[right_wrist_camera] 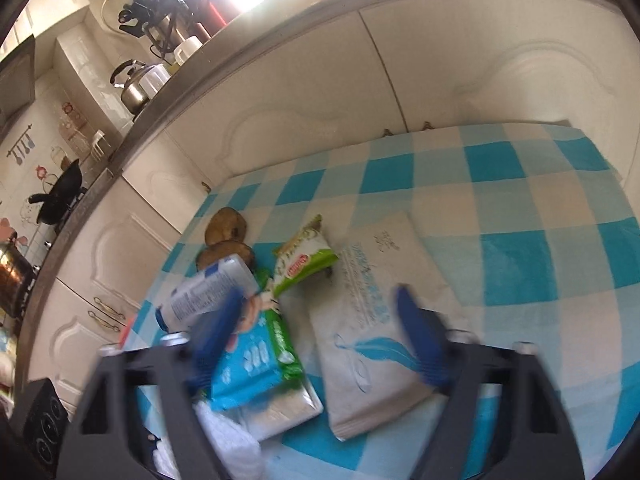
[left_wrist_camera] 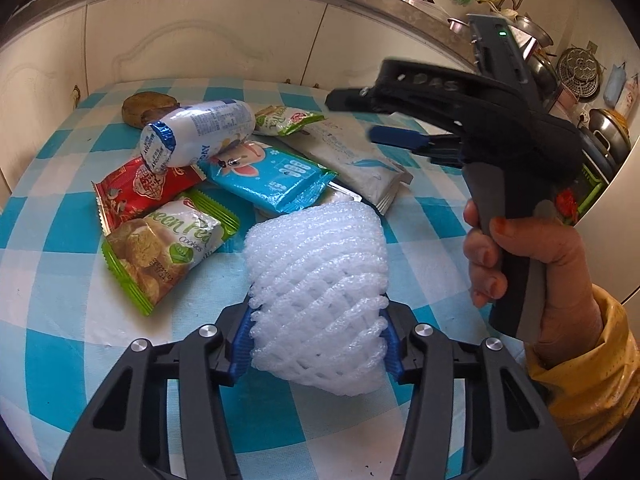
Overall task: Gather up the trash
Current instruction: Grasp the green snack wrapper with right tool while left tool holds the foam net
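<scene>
Two grippers: the left gripper (left_wrist_camera: 318,336) pinches a white foam net (left_wrist_camera: 316,288) between its blue pads, holding it just above the table; the right gripper (right_wrist_camera: 320,332) hangs over the pile with its fingers spread apart, nothing between them.
Trash: the pile lies on the table's far half — a white bottle (left_wrist_camera: 200,132) resting on a red packet (left_wrist_camera: 140,192), a green cookie packet (left_wrist_camera: 164,248), a blue tissue pack (left_wrist_camera: 272,180), a white wipes pack (right_wrist_camera: 372,328), a second green packet (right_wrist_camera: 304,260) and two brown discs (right_wrist_camera: 226,226).
Surface: a table under a blue-and-white checked cloth (right_wrist_camera: 520,200), pushed up against cream cabinet doors (right_wrist_camera: 320,92).
Room: a kitchen; a steel-edged counter (right_wrist_camera: 192,76) runs above the cabinets, with a kettle (right_wrist_camera: 138,82) on it.
Hand: the right hand (left_wrist_camera: 532,264), in a yellow sleeve (left_wrist_camera: 588,376), grips the handle.
</scene>
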`<act>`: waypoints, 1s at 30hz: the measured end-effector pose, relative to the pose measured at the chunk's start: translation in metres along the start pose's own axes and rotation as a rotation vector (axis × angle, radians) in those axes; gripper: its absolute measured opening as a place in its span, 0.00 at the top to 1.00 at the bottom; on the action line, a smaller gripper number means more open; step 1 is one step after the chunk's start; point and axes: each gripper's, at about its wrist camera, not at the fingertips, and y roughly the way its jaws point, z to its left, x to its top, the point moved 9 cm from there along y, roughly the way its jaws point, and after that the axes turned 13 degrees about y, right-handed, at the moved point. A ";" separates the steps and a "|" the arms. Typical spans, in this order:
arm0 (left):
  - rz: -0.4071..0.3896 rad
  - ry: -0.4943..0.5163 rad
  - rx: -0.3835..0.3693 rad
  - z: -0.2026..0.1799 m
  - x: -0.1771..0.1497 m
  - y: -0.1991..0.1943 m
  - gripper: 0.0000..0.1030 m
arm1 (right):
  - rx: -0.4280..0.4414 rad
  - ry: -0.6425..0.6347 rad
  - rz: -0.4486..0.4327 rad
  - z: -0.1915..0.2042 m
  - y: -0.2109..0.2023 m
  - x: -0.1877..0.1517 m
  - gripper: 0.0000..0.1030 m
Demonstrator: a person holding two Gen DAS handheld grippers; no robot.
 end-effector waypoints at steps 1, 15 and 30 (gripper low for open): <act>-0.005 -0.003 -0.002 0.001 0.001 -0.002 0.49 | 0.013 0.019 0.011 0.001 0.005 0.002 0.47; -0.066 -0.018 -0.038 0.012 0.009 -0.020 0.50 | 0.062 0.187 0.077 -0.003 0.045 0.015 0.60; -0.091 -0.061 -0.031 0.035 0.003 -0.031 0.50 | 0.019 0.153 0.000 0.005 0.049 0.018 0.86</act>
